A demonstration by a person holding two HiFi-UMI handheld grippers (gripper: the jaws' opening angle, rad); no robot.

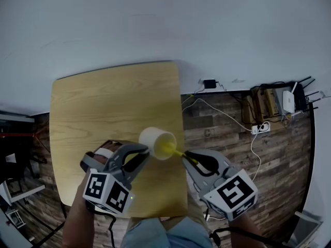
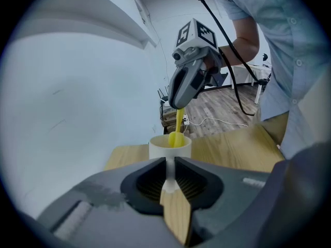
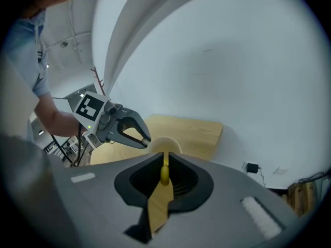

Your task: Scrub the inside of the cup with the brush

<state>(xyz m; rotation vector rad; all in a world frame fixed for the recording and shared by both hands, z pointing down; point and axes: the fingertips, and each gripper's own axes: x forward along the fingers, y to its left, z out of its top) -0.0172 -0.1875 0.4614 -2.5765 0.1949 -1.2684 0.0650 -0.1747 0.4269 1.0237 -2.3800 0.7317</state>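
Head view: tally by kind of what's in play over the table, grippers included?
cup: 1
brush: 1
grippers: 2 (left gripper, right gripper)
total: 4

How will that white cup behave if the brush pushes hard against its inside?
Probably light: the left gripper holds the white cup tilted by a pinch on one thin wall. With that one-sided grip, a hard sideways push from the yellow brush might pivot it. Its wall looks smooth, so it could slip between the pads.
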